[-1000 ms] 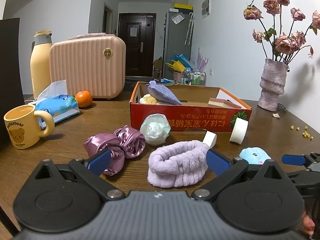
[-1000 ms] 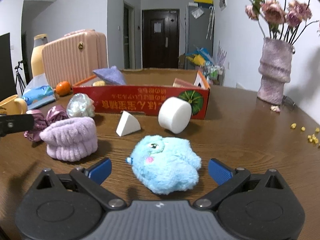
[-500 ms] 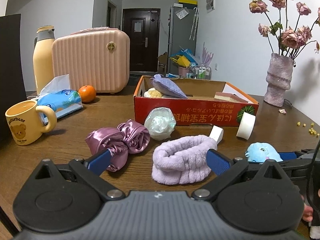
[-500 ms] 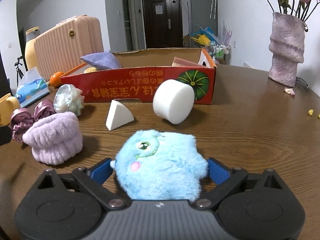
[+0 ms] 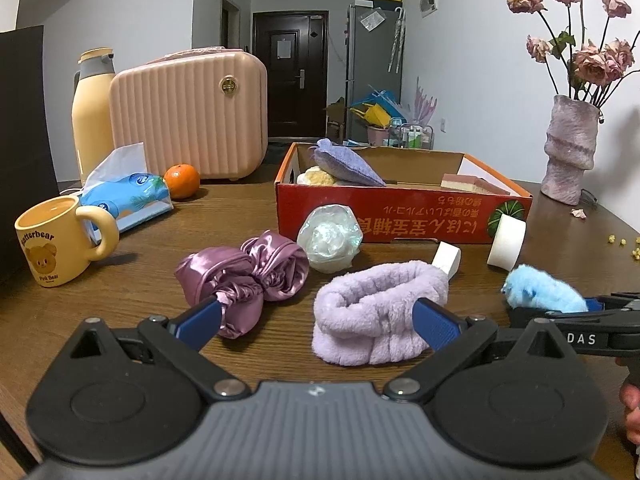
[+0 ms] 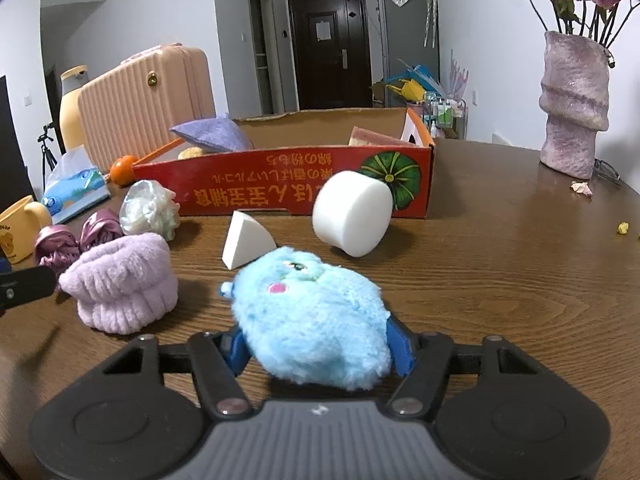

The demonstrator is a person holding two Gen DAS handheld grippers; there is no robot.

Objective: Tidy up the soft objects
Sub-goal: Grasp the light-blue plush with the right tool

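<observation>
Only the right wrist view shows the right hand-held gripper [image 6: 316, 344] closing its jaws on the blue plush toy [image 6: 312, 312] near the bench's [image 6: 520, 280] front edge, bare wood to its right, while the left hand-held gripper [image 5: 316, 320] gapes empty before the lilac headband [image 5: 376, 312].

Even, cool indoor light falls from overhead, leaving soft shadows under things on the brown wooden table [image 6: 500, 264], whose polished top shows a pale sheen. Fisheye distortion bends the walls, dark vignetting rounds the corners, and focus is sharp.
</observation>
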